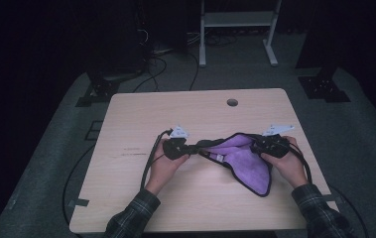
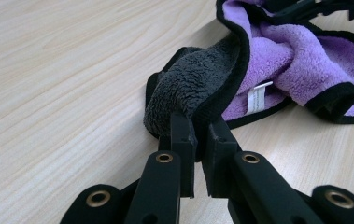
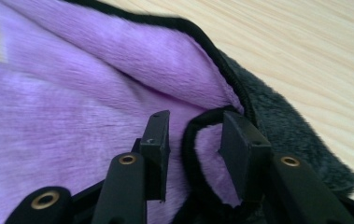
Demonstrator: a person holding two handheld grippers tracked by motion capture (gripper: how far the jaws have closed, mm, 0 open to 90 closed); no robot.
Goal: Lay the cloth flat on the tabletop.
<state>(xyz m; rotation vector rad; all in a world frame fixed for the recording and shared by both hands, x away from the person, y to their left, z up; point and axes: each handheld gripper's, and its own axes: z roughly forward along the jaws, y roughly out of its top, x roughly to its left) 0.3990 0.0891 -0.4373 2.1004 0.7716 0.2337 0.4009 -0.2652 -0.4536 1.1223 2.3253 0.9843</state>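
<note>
Over the table, left gripper pinches the cloth corner.

A light wooden table stands on a grey floor. It has a small round hole near its far edge, a bit right of the middle. Past the far edge, a white metal frame stands on the floor, black cables lie beside it, and two dark stand feet sit near the table's far corners.
</note>
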